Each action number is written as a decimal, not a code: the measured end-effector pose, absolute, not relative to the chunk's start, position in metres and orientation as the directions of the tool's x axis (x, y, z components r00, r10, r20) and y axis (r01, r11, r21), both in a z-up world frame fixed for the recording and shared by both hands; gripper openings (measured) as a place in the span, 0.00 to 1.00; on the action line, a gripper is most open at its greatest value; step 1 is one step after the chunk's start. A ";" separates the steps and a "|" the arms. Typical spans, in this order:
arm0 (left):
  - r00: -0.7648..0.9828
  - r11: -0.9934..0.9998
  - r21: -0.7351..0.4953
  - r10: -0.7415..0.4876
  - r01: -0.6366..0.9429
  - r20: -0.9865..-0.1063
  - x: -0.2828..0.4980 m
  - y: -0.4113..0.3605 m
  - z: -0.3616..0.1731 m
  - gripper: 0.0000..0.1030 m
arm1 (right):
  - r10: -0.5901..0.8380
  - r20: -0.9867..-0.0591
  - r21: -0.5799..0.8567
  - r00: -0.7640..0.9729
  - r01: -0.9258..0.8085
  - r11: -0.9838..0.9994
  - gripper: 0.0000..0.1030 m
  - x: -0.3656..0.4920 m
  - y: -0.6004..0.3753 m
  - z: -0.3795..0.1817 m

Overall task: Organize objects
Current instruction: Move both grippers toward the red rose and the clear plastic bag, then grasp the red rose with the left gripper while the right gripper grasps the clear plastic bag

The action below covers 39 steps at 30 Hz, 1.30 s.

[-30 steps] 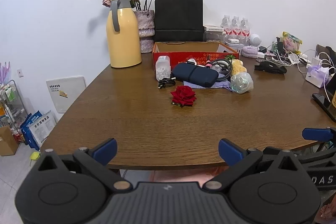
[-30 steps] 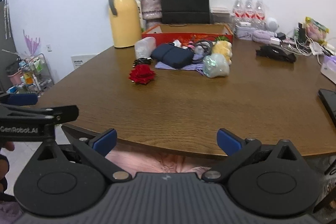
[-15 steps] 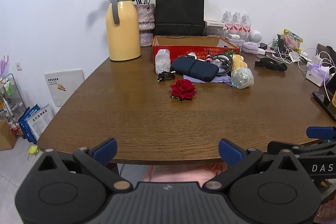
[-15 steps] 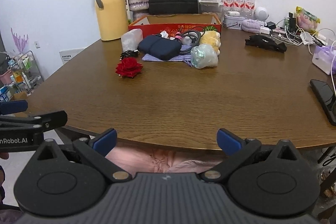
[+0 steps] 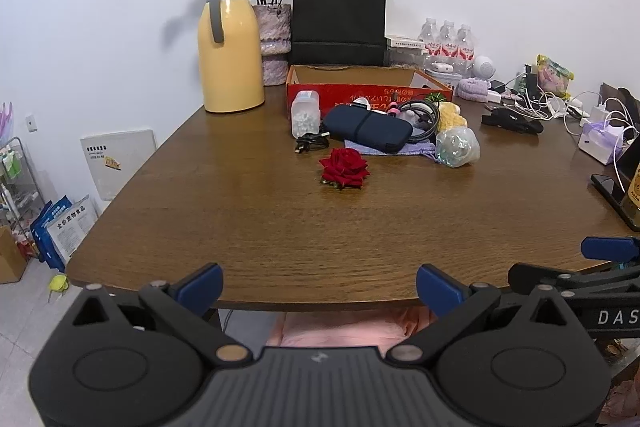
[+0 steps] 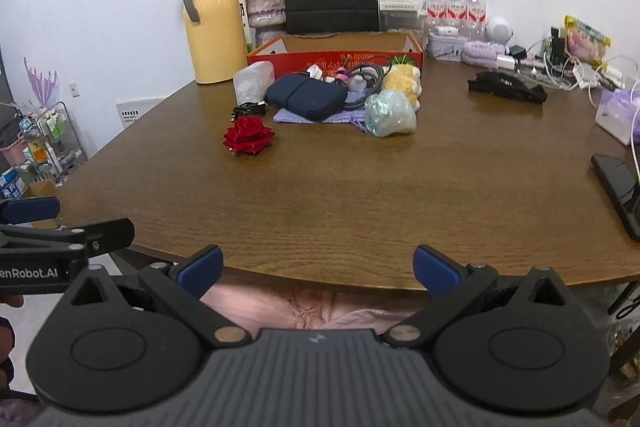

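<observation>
A red rose point(image 5: 344, 168) lies on the brown table point(image 5: 280, 235), also in the right wrist view point(image 6: 248, 135). Behind it sit a dark blue pouch point(image 5: 367, 133), a black cable point(image 5: 311, 143), a clear jar point(image 5: 306, 114), a crinkled plastic bag point(image 5: 457, 146), a yellow plush point(image 6: 401, 81) and an open red box point(image 5: 362, 87). My left gripper point(image 5: 319, 285) is open and empty at the table's near edge. My right gripper point(image 6: 318, 265) is open and empty at the near edge too, to the left gripper's right.
A yellow thermos point(image 5: 230, 45), a vase of dried roses point(image 5: 275, 43) and a black paper bag point(image 5: 339, 19) stand at the back. Water bottles point(image 5: 446, 45), chargers and cables point(image 5: 560, 107) crowd the back right. A phone point(image 6: 618, 191) lies at the right edge.
Both grippers have risen and drawn back a little, so the table objects sit lower and smaller in view. Both stay open.
</observation>
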<state>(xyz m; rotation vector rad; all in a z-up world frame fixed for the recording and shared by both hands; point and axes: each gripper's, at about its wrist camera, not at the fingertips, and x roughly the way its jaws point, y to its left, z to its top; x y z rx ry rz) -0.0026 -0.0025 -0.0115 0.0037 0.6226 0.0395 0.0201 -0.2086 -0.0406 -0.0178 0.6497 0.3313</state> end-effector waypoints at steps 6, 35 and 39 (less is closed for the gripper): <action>0.799 0.999 0.019 0.039 -0.035 -0.600 -0.001 -0.002 -0.015 1.00 | 0.320 -0.608 0.128 0.726 -0.309 0.943 1.00 0.024 -0.212 -0.043; 0.831 1.000 0.021 0.030 -0.022 -0.555 0.188 -0.012 -0.048 0.67 | 0.197 -0.470 0.024 0.860 -0.211 0.977 0.81 0.204 -0.218 -0.062; 0.798 1.000 0.006 -0.001 0.006 -0.602 0.212 -0.020 -0.058 0.45 | 0.230 -0.525 0.063 0.819 -0.233 0.971 0.70 0.249 -0.217 -0.071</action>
